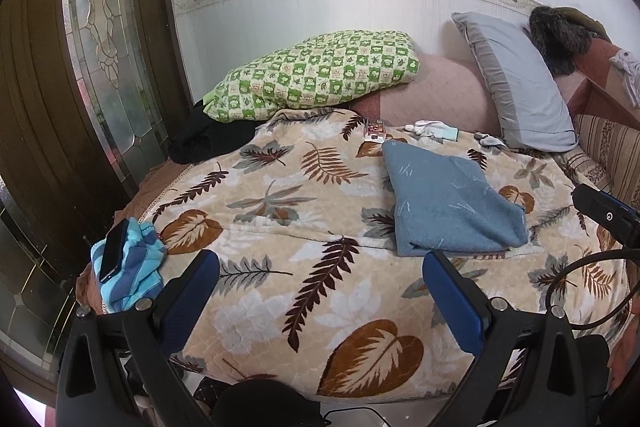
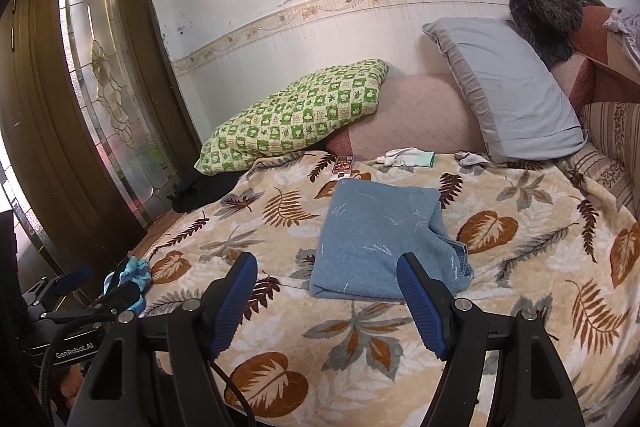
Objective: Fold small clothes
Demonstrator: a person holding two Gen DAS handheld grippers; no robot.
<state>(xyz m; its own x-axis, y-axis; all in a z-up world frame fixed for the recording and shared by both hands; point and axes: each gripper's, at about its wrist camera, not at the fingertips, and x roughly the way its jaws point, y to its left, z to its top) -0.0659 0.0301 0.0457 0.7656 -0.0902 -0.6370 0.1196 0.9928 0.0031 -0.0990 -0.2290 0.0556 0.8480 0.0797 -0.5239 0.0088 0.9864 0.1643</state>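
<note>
A blue sweater (image 1: pixel 452 199) lies folded into a flat rectangle on the leaf-patterned blanket (image 1: pixel 304 227); it also shows in the right wrist view (image 2: pixel 380 239). My left gripper (image 1: pixel 320 259) is open and empty, held above the blanket, short of the sweater's near edge. My right gripper (image 2: pixel 328 263) is open and empty, just in front of the sweater's near edge. A blue striped small garment (image 1: pixel 132 267) sits at the bed's left edge with a dark phone (image 1: pixel 114 249) on it; the garment also shows in the right wrist view (image 2: pixel 134 275).
A green checked pillow (image 1: pixel 316 75), a pink bolster (image 1: pixel 436 95) and a grey pillow (image 1: pixel 516 87) lie by the wall. White gloves (image 1: pixel 434 129) and a small box (image 1: pixel 375 133) lie behind the sweater. A dark cloth (image 1: pixel 208 141) is at left. A wooden door (image 1: pixel 80 67) stands at left.
</note>
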